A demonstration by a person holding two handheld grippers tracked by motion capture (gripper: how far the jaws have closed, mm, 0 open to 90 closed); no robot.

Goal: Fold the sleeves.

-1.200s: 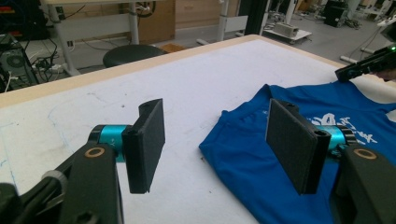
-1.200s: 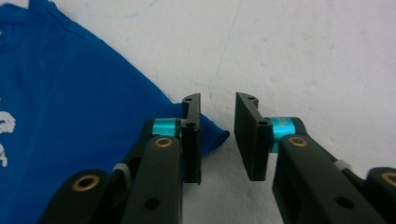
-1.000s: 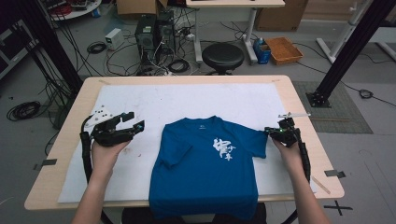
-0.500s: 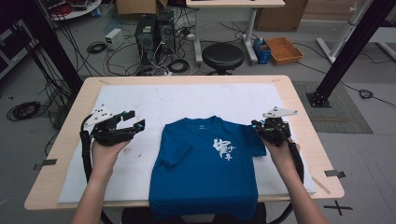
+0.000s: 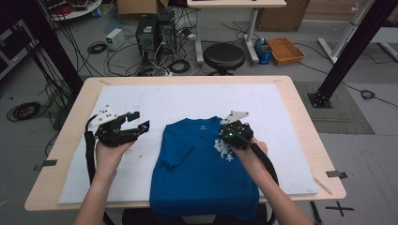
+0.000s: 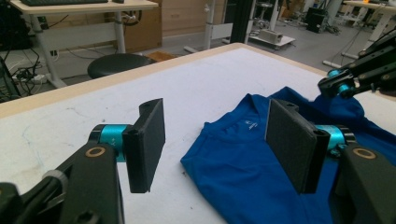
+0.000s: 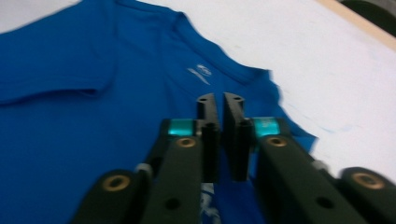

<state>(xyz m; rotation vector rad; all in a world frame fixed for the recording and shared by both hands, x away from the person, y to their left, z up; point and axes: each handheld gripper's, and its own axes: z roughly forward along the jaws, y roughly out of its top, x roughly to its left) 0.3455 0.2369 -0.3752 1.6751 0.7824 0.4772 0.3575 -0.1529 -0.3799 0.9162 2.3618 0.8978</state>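
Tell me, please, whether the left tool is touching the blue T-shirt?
Apart. The high view shows the left tool open over bare white table cover, left of the blue T-shirt, with a clear gap between them.

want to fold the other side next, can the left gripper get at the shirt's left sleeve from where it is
Probably yes. The left gripper hovers open beside the blue t-shirt, and bare white mat lies between it and the left sleeve. The right gripper is over the far side.
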